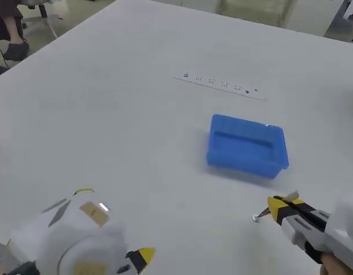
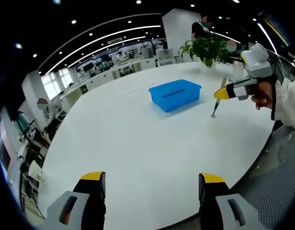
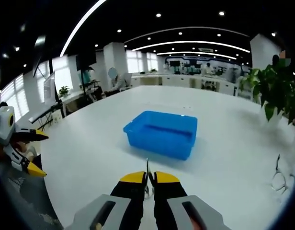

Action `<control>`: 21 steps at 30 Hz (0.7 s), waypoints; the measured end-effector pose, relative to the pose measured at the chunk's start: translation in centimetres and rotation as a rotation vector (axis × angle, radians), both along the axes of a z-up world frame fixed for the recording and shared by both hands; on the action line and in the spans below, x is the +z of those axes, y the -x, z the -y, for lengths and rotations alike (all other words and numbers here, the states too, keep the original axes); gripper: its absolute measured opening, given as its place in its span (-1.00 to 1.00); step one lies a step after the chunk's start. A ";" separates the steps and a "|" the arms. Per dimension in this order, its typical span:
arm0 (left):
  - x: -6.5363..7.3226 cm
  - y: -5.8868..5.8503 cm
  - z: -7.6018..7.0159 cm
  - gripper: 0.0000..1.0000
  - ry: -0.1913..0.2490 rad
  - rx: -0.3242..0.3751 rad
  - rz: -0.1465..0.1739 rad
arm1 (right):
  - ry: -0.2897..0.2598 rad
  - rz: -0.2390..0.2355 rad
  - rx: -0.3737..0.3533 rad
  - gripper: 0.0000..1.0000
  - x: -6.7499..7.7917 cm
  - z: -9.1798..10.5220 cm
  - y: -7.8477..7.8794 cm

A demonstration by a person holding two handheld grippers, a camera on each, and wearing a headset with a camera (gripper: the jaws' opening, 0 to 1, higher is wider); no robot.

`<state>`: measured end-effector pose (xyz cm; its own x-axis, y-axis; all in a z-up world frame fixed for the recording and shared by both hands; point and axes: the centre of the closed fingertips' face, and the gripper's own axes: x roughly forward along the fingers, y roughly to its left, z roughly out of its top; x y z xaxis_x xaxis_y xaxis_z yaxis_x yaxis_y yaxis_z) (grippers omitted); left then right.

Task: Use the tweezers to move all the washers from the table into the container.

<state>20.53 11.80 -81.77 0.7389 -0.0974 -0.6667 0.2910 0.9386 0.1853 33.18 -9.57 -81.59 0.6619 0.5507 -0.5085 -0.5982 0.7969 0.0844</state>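
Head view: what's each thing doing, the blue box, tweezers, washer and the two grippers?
left gripper, open, empty.
right gripper, shut on tweezers.
tweezers, tips down at the table.
washer, on the table at the tweezers' tips.
blue container, upright, open top, no washers visible inside.

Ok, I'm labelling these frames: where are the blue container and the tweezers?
blue container (image 1: 245,161), head view, its front wall.
tweezers (image 2: 216,107), left gripper view, lower shaft near the tip.

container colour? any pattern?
The container is plain blue with no pattern. It shows best in the right gripper view.
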 end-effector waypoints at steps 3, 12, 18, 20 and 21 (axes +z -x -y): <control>-0.1 0.0 0.0 0.62 -0.002 0.000 -0.003 | -0.001 -0.006 0.004 -0.95 0.0 0.0 0.1; -0.1 0.0 0.0 0.61 -0.005 0.002 -0.008 | -0.001 -0.013 0.008 -0.95 0.0 -0.1 0.5; -0.2 0.0 0.1 0.61 -0.006 0.000 -0.011 | -0.016 -0.019 -0.001 -0.95 0.1 -0.2 0.7; -0.2 0.1 0.1 0.61 -0.005 -0.001 -0.014 | -0.016 -0.023 -0.001 -0.95 0.0 -0.1 0.6; -0.2 0.1 0.1 0.61 -0.006 -0.001 -0.013 | -0.016 -0.027 -0.003 -0.95 -0.1 -0.1 0.6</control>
<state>20.45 11.69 -81.97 0.7298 -0.0944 -0.6771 0.2948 0.9370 0.1871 32.56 -9.50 -81.67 0.6497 0.5573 -0.5170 -0.5933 0.7970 0.1134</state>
